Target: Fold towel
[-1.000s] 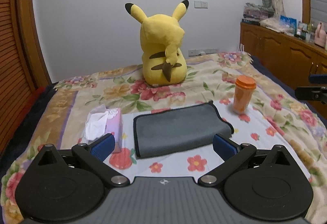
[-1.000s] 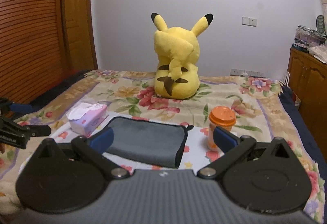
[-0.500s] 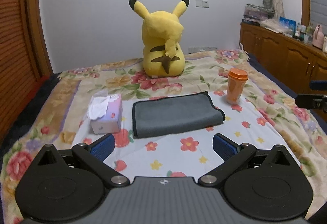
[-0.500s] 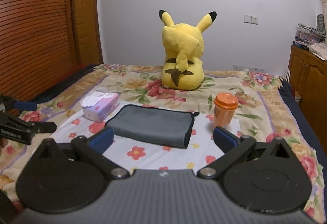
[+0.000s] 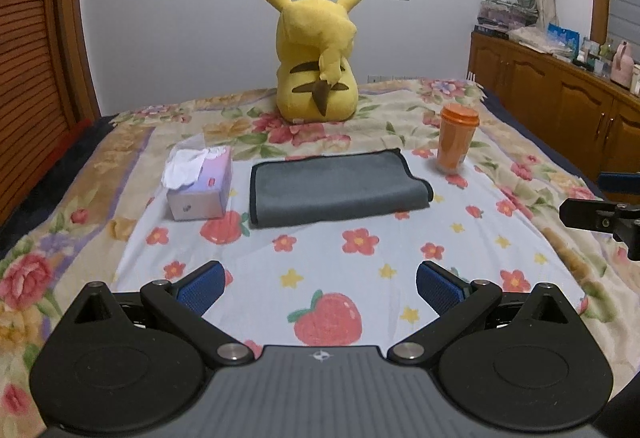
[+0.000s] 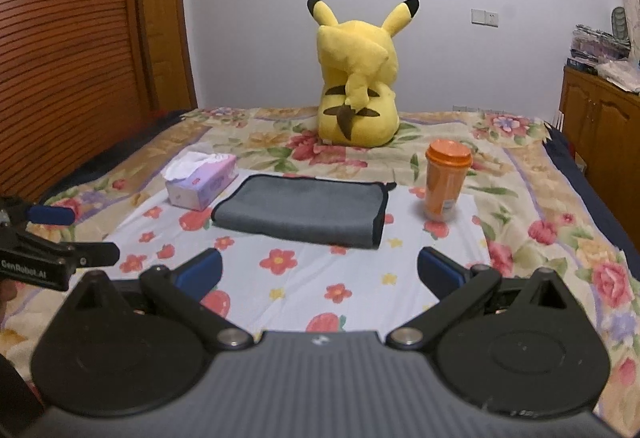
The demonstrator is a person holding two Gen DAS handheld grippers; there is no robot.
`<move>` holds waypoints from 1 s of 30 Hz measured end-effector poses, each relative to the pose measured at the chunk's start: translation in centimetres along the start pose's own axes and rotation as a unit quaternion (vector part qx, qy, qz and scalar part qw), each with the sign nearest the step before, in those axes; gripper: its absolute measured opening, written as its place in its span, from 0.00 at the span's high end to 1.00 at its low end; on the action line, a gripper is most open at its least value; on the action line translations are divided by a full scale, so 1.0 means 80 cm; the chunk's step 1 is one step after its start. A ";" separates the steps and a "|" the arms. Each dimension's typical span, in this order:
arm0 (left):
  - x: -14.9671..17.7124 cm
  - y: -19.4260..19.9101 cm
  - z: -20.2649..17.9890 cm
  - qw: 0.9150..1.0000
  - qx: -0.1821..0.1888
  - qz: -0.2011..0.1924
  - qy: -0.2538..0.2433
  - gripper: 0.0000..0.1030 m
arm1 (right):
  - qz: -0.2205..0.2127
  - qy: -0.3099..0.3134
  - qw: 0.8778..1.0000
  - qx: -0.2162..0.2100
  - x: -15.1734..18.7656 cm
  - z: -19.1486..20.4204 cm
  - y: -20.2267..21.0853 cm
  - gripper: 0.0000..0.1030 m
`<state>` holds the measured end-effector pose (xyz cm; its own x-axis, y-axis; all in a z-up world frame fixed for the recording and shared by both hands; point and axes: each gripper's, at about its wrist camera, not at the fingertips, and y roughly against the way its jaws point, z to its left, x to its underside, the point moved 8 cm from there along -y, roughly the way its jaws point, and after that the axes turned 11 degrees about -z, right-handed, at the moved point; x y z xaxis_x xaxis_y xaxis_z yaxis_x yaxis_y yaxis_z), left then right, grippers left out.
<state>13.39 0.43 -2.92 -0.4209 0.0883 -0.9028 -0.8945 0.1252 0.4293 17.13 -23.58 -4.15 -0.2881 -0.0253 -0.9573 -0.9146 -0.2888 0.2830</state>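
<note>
Left wrist view: our towel [image 5: 336,188] looks folded already, with little left to do.
It lies on the bed, right of the tissue box [image 5: 200,184]; left gripper [image 5: 318,284] and right gripper [image 6: 320,270] are both spread open, empty, well short of it.

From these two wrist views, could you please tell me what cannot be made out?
- Plush toy: front hidden in both views; it faces the wall.
- Towel: layer count unclear.
- Orange cup: label too small.
- Right tool: cut off by the left view's edge.
- Sideboard clutter: too small.
</note>
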 end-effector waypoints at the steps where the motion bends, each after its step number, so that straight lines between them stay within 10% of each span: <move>1: 0.004 -0.001 -0.001 1.000 -0.002 0.001 0.000 0.00 | -0.001 -0.001 1.000 0.002 0.004 0.000 0.000 0.00; 30: 0.068 -0.001 -0.014 1.000 -0.018 0.007 0.016 0.00 | 0.029 -0.006 0.999 0.024 0.086 -0.003 0.000 0.00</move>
<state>11.03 -0.21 -7.90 -0.4379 0.0571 -0.8972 -0.8930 0.0875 0.4414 15.18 -23.95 -10.75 -0.3438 -0.0293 -0.9386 -0.9090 -0.2402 0.3405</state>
